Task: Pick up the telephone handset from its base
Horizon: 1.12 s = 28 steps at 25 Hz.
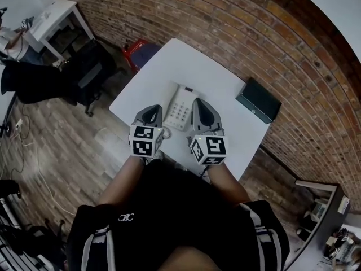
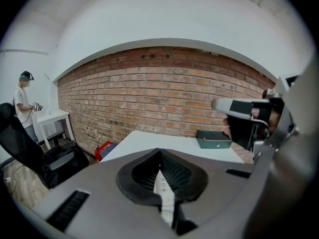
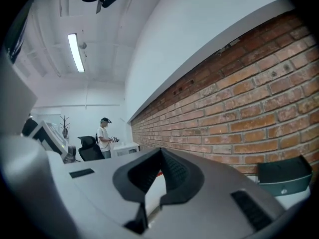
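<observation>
Barely begun: hovering near handset [image 1: 171, 99], seated on its base [image 1: 183, 115], with left gripper [image 1: 151, 111] and right gripper [image 1: 201, 104] closed, empty; yet to open, grasp, lift.

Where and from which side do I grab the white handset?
Grip the white plastic handset across its slim middle, from above: it seems to lie lengthwise along the left edge of the white telephone base, nearest the shut left tongs; open them first.
</observation>
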Available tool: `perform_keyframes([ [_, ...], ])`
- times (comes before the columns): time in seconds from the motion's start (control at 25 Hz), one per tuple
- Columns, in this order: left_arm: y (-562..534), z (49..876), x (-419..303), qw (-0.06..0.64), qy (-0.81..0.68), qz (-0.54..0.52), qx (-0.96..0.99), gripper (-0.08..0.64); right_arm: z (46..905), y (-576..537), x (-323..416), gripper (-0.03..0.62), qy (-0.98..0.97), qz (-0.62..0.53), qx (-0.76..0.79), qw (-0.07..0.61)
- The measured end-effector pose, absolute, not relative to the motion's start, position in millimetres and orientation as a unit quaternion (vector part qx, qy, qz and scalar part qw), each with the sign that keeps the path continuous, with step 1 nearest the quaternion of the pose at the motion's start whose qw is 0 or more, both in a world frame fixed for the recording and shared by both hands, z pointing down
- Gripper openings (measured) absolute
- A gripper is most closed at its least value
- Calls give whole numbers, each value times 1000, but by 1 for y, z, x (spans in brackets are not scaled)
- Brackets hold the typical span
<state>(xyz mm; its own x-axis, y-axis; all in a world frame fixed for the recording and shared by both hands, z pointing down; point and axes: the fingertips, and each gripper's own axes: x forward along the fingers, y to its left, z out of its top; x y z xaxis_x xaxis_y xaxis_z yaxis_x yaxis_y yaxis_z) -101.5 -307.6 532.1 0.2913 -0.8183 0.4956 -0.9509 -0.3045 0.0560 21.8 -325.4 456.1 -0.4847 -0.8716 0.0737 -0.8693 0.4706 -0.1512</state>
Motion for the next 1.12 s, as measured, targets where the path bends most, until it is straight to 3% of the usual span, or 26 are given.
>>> perform_keyframes([
  [0.32,-345,584,-99,205,-531,224,791,5,465,-333,29,-2,835,-87,-543,-17],
  [0.44,-358,604,-100,223,-520,239,789,95,469,-335,37,-2,823,-88,-561,-23],
  [0.76,-385,658,-97,236,-472,313,790,197,473,-344,68,-2,789,-93,-606,-24],
  [1.12,-402,690,-90,244,-459,370,770,225,475,-344,92,-2,765,-94,-636,-31],
])
